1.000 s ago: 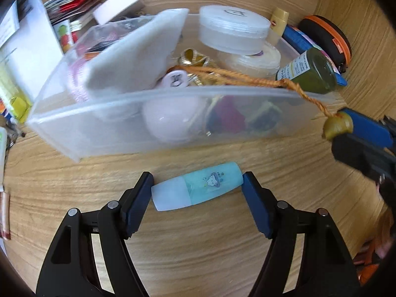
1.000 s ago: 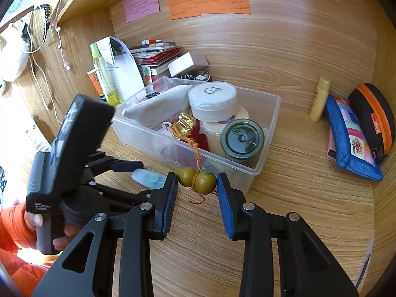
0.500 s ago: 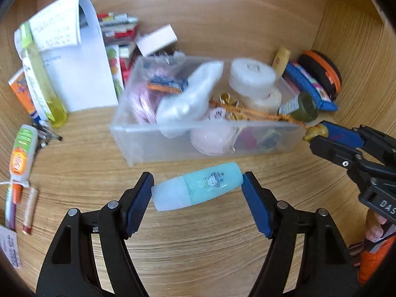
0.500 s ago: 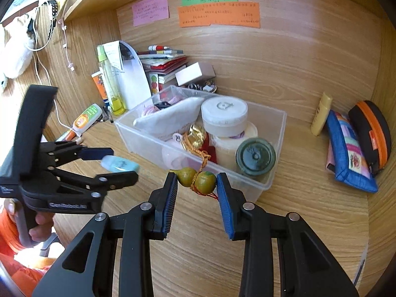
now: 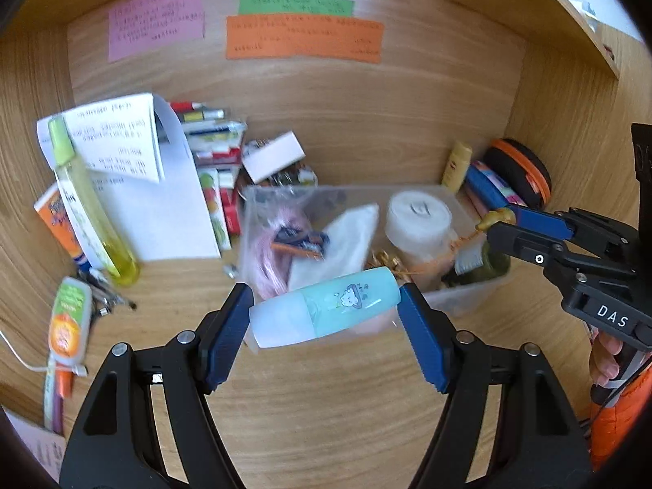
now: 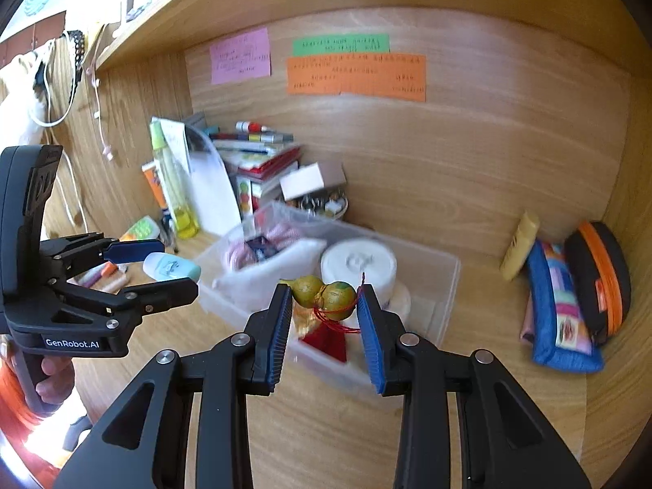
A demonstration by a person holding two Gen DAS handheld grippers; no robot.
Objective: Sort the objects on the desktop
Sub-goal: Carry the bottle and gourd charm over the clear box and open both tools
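- The left tool (image 5: 324,311) grips a small teal bottle (image 5: 326,311) end to end, its frosted cap against the left pad and its base against the right, held in the air in front of the clear plastic bin (image 5: 460,297) on the wooden desk (image 5: 326,399).
- The right tool (image 6: 326,297) is clenched on a small gourd charm (image 6: 324,291), two yellow-green bulbs tied with red cord, with a red tassel (image 6: 326,342) hanging below; the charm is held above the bin's near edge.
- Seen from the right wrist, the bin (image 6: 444,281) holds a round white lidded tub (image 6: 358,263), a white cloth (image 6: 281,263) and a pinkish bundle (image 6: 244,246).
- Left of the bin stand a tall yellow spray bottle (image 5: 87,203), a curled sheet of white paper (image 5: 163,212) and a stack of books (image 6: 261,159).
- To the right of the bin, against the back wall, lie a cream tube (image 6: 519,244), a blue patterned pouch (image 6: 558,309) and a black case with an orange zip (image 6: 599,281).
- Pink (image 6: 240,56), green (image 6: 340,45) and orange (image 6: 356,77) notes are stuck to the wooden back panel.
- A person's fingers (image 6: 53,379) wrap the left tool's handle at the frame's lower left.
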